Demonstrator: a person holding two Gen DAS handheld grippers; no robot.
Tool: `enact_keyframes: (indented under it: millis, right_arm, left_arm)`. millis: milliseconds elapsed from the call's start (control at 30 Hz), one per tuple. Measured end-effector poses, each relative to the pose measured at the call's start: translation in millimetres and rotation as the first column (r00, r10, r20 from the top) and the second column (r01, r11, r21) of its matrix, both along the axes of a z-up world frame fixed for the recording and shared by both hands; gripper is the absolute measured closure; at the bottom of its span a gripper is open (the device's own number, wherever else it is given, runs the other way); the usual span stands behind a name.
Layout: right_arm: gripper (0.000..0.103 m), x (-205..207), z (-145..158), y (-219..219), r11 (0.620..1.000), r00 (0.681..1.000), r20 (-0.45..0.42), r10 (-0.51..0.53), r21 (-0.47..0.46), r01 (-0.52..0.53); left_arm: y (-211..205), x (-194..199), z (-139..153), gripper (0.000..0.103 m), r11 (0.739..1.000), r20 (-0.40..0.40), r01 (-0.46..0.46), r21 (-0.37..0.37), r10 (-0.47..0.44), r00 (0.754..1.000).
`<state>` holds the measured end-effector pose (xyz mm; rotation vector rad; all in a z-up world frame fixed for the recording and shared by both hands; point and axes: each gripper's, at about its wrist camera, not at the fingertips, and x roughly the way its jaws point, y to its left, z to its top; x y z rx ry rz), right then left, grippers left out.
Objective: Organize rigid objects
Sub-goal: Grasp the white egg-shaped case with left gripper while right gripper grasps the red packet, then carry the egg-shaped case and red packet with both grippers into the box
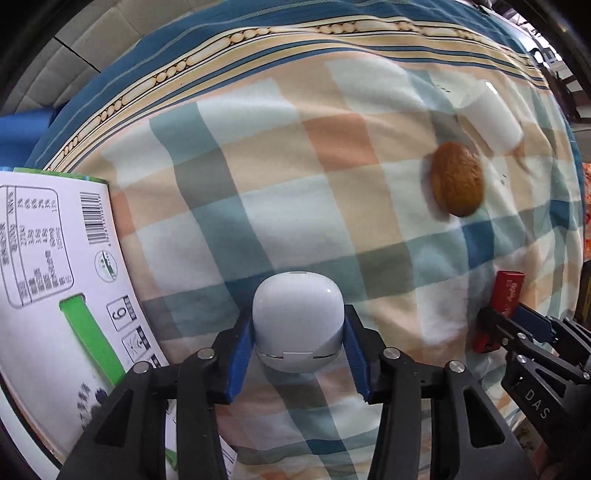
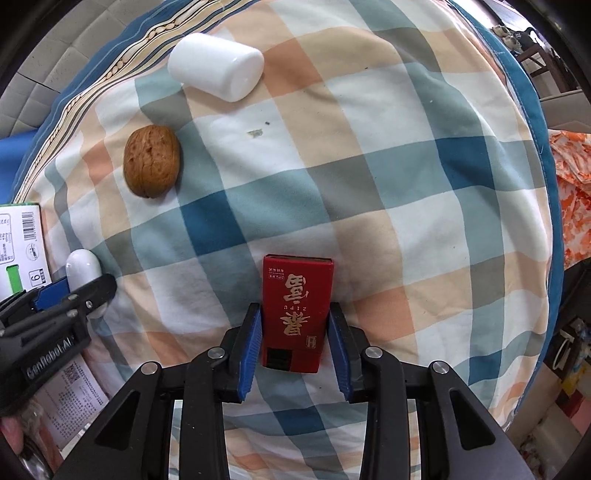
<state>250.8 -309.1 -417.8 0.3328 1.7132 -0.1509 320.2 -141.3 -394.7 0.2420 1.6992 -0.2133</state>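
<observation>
My left gripper (image 1: 298, 321) is shut on a white earbud case (image 1: 297, 319), its blue pads against both sides. It also shows at the left of the right wrist view (image 2: 83, 267). My right gripper (image 2: 295, 321) is shut on a red box with gold characters (image 2: 296, 310), pads against its two long sides. The red box also shows at the right of the left wrist view (image 1: 506, 295). A brown walnut (image 2: 151, 166) and a white bottle lying on its side (image 2: 216, 72) rest on the checked cloth (image 2: 369, 184) farther ahead.
A white and green carton (image 1: 51, 273) lies at the left edge of the cloth, beside the left gripper. The cloth's blue striped border (image 1: 258, 33) runs along the far side. Orange patterned fabric (image 2: 572, 177) lies beyond the right edge.
</observation>
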Motion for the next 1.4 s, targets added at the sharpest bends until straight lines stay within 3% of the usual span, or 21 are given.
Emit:
enact_keyframes:
  millis: [167,467,700,933,1167,1400]
  right_arm:
    - [0.066,-16,18,24,1.000,1.000,0.029,0.011,0.013,-0.012]
    - [0.066,-42,90,67,0.997,0.986,0.148,0.078,-0.011,-0.077]
    - [0.066,-44,153,79,0.988,0.959,0.240,0.152,0.000,-0.157]
    - [0.066,-47,197,148,0.963,0.919,0.308,0.246,0.027,-0.267]
    - [0.066,-39,206,237,0.923,0.885,0.325,0.332,0.080,-0.376]
    - [0.067,-22,175,325,0.880,0.866,0.292,0.406,0.131,-0.457]
  left_arm:
    - [-5,-19,27,0.060,0.999,0.048,-0.007,-0.045,0.009,0.999]
    - [1,-57,103,0.060,0.990,0.180,-0.015,-0.140,0.041,0.983]
    - [64,-54,156,0.060,0.980,0.263,-0.026,-0.196,0.079,0.962]
    - [136,-78,190,0.060,0.969,0.305,-0.101,-0.227,0.169,0.937]
    - [220,-87,201,0.060,0.953,0.314,-0.199,-0.226,0.265,0.912]
    - [302,-83,176,0.060,0.932,0.275,-0.303,-0.198,0.349,0.896]
